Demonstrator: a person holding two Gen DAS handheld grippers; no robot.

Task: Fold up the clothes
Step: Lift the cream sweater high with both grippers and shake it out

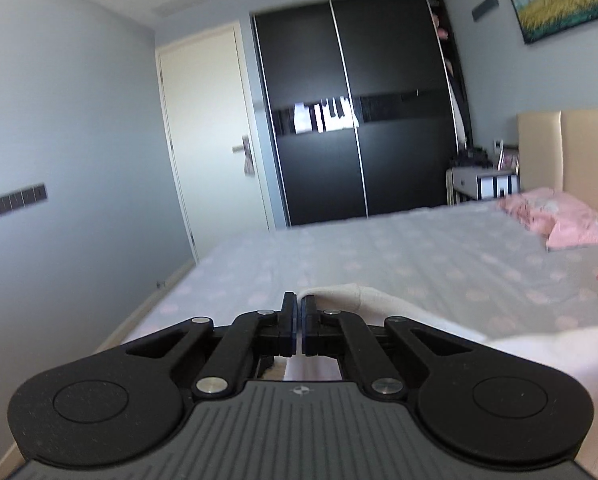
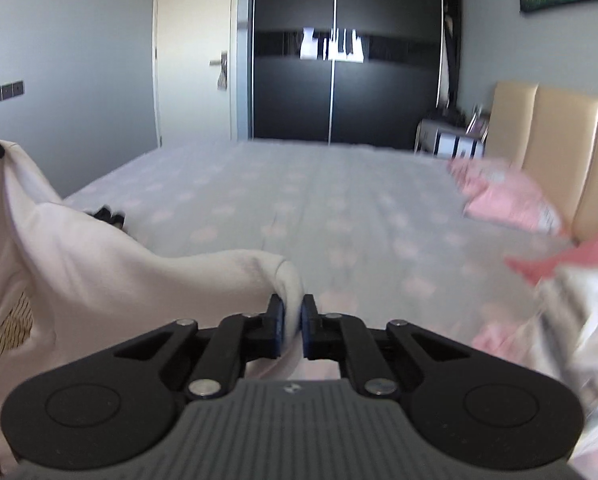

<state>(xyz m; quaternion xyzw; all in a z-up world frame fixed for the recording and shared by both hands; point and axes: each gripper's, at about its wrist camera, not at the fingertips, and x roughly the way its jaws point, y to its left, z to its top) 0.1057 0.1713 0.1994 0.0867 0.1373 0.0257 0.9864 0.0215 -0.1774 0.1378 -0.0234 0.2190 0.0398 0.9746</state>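
The white garment (image 2: 79, 264) hangs above the bed (image 2: 319, 208), stretched between two tools: the left tool (image 1: 299, 307) is pressed together on one edge of it, and the right tool (image 2: 291, 312) pinches a rolled edge between its blue pads. In the right wrist view the cloth rises to a far corner at the left border, where a black clip-like part holds it; that part is cut off. One dark wardrobe (image 1: 355, 112) with two sliding doors fills the far wall, beside one pale door (image 1: 207, 132). One beige headboard (image 2: 551, 148) stands right. A pink pillow (image 1: 555, 216) lies near it. A blurred heap of pink and pale clothes (image 2: 571, 288) sits at the right; its pieces cannot be counted. A small dark item (image 2: 107, 214) peeks behind the garment.
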